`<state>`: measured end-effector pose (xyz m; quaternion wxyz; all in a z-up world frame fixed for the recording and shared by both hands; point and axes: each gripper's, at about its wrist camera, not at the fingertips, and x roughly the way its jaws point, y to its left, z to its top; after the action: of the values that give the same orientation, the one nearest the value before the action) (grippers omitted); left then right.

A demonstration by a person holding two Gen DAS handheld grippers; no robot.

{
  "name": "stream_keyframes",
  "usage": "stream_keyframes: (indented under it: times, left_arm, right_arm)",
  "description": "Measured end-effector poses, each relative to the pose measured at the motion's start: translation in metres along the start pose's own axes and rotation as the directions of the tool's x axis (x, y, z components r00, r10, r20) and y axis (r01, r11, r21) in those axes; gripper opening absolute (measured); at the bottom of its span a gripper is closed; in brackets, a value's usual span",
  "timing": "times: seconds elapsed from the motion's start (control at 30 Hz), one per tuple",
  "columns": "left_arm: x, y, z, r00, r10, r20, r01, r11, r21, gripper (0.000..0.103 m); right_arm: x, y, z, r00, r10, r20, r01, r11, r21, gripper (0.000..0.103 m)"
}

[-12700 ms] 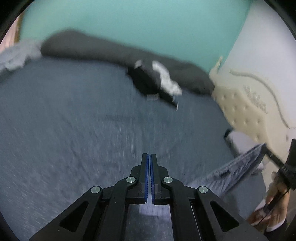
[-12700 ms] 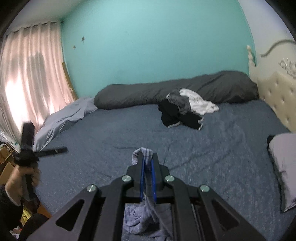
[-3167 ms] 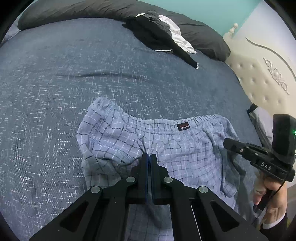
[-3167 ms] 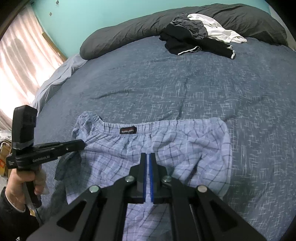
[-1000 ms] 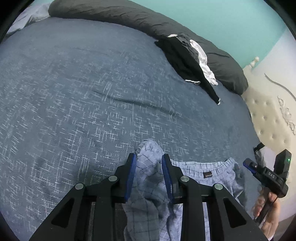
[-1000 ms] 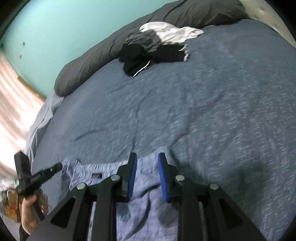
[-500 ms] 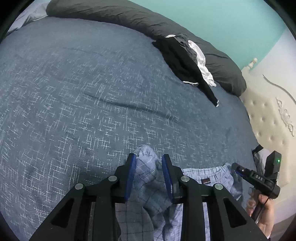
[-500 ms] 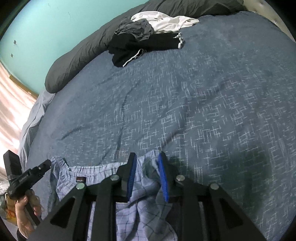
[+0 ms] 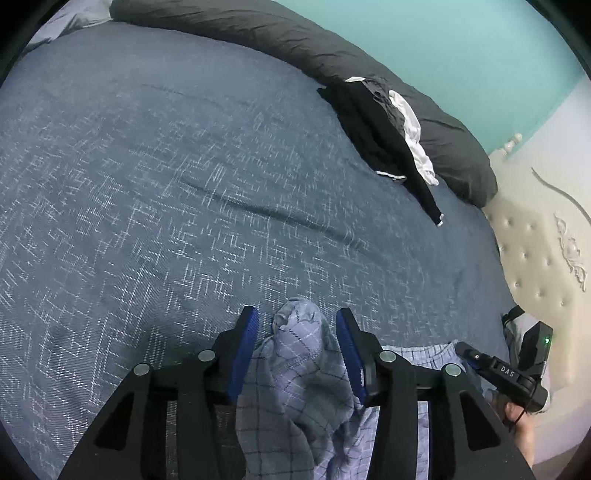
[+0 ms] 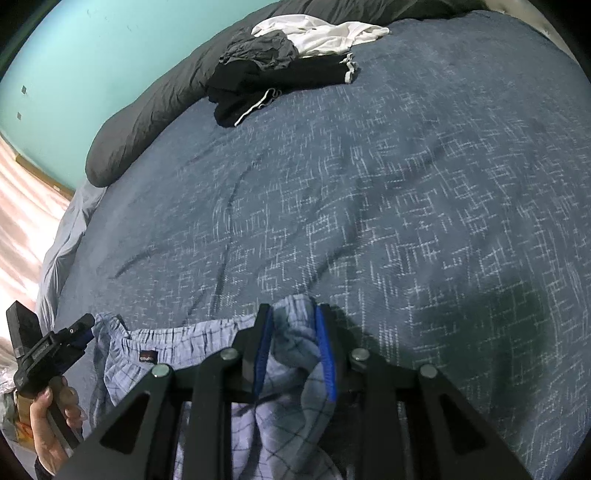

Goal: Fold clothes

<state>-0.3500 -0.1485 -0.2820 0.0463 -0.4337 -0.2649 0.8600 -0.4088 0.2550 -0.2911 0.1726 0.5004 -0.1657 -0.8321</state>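
The light blue plaid shorts (image 9: 299, 373) lie at the near edge of the dark blue bedspread (image 9: 184, 206). A bunched fold of them stands between the blue pads of my left gripper (image 9: 296, 314), whose jaws are opening; gaps show on both sides of the fold. My right gripper (image 10: 293, 310) is shut on another fold of the shorts (image 10: 199, 339), low over the bed. The waistband with its dark label (image 10: 148, 357) lies flat between the two grippers. Each wrist view shows the other gripper in a hand at its edge.
A pile of black, grey and white clothes (image 10: 280, 66) lies at the far side of the bed, against a long dark grey rolled duvet (image 9: 258, 33). A cream tufted headboard (image 9: 546, 258) stands at the right. A pale pillow (image 10: 62, 236) and curtain are at the left.
My left gripper's jaws have spread and freed the fold that they pinched. My right gripper has sunk a little toward the bed, still pinching its fold.
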Motion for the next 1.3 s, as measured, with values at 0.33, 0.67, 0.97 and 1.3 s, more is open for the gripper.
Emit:
stream_keyframes:
  times: [0.33, 0.67, 0.97, 1.3]
  left_arm:
    - [0.008, -0.001, -0.005, 1.0, 0.006, 0.001, -0.006, 0.999, 0.041, 0.024]
    - [-0.016, -0.015, 0.002, 0.996, 0.012, 0.086, -0.022, 0.994, 0.112, 0.008]
    - [-0.023, -0.018, 0.009, 0.991, 0.005, 0.132, -0.017, 0.995, 0.094, 0.007]
    - [-0.003, -0.009, 0.003, 0.996, 0.049, 0.071, -0.055, 0.994, 0.093, 0.008]
  right_arm:
    - [-0.002, 0.006, -0.001, 0.999, 0.034, 0.03, -0.032, 0.998, -0.051, 0.017]
    - [-0.027, 0.019, 0.003, 0.988, 0.091, 0.126, -0.078, 0.991, -0.111, 0.006]
    - [-0.049, 0.025, 0.01, 0.966, 0.139, 0.22, -0.113, 0.986, -0.126, 0.006]
    - [-0.042, 0.024, 0.011, 0.969, 0.122, 0.213, -0.098, 0.988, -0.121, 0.006]
